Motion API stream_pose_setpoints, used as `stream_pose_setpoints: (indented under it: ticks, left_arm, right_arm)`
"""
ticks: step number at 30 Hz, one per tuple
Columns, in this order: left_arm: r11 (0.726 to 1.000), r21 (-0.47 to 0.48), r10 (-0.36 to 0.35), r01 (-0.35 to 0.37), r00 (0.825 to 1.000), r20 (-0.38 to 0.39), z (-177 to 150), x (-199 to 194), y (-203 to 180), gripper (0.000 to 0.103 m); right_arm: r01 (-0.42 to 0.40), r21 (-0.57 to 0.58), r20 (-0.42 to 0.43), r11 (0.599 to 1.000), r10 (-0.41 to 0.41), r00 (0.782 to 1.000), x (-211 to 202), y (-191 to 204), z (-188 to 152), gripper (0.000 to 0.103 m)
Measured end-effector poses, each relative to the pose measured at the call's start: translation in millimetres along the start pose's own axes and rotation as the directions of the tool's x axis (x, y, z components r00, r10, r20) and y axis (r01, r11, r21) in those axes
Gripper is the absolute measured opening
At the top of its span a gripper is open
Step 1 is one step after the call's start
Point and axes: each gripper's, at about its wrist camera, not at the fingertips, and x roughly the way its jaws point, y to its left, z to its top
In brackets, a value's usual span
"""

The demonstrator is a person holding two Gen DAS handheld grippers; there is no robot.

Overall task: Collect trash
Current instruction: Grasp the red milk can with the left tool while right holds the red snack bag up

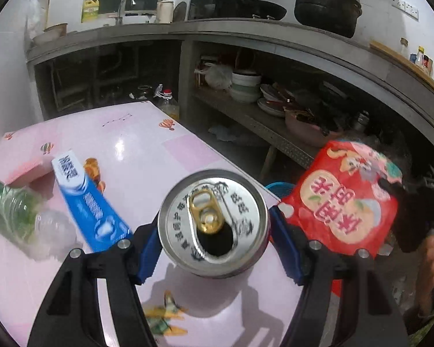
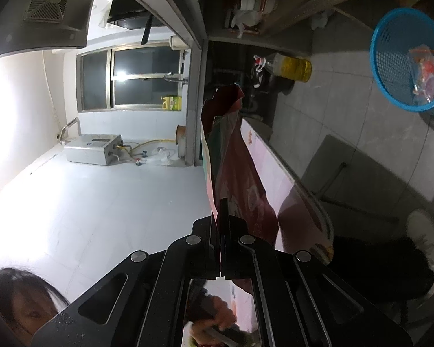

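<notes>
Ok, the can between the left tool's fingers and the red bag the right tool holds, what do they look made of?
The can looks like bare aluminium: shiny silver lid with a gold pull tab and an open mouth. The red bag seems to be glossy printed plastic film, thin enough to crumple; it may be foil-lined, I cannot tell.

This is a home kitchen, well used. In the left wrist view a long grey counter (image 1: 222, 33) spans the top, with a faucet (image 1: 127, 3) at eleven o'clock, a wok (image 1: 260, 10) at twelve and a big black pot (image 1: 327, 8) at one. Stacked bowls (image 1: 246, 85) fill the shelf beneath (crowded and dim). The right wrist view shows a range hood (image 2: 40, 14) at ten o'clock and a tiled floor (image 2: 332, 110).
</notes>
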Motion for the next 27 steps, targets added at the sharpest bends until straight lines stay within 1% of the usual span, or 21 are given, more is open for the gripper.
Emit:
stream_pose_setpoints:
  ticks: [2,4,7,10,15,23,27]
  left_arm:
    - [1.000,0.002,0.008,-0.008,1.000,0.002,-10,-2,-6,0.067]
    - [1.000,-0.013,0.011,-0.011,1.000,-0.010,-15,-1,-6,0.066]
    - [1.000,-0.004,0.026,-0.026,1.000,-0.001,-19,-6,-8,0.066]
    - [1.000,-0.017,0.014,-0.014,1.000,-0.005,-19,-6,-8,0.067]
    - [1.000,-0.014,0.015,-0.015,1.000,-0.009,-19,-5,-12,0.067]
    - [0.997,0.027,0.067,-0.067,0.998,-0.009,-16,-3,-26,0.066]
    - [0.997,0.040,0.070,-0.070,0.997,-0.014,-16,-4,-28,0.066]
  right_arm:
    - [-0.002,0.005,-0.004,1.000,0.002,1.000,1,1,0,0.000]
    - [0.001,0.012,-0.007,1.000,-0.001,1.000,1,0,-1,0.000]
    - [0.001,0.017,-0.005,1.000,-0.001,1.000,1,1,0,0.000]
    - [0.004,0.017,0.000,1.000,-0.004,1.000,1,2,-2,0.000]
    - [0.017,0.018,0.000,1.000,-0.017,1.000,2,2,-6,0.000]
    - [0.021,0.020,0.004,1.000,-0.021,1.000,-2,3,-6,0.000]
    - [0.016,0.030,0.008,0.999,-0.016,1.000,-1,1,-5,0.000]
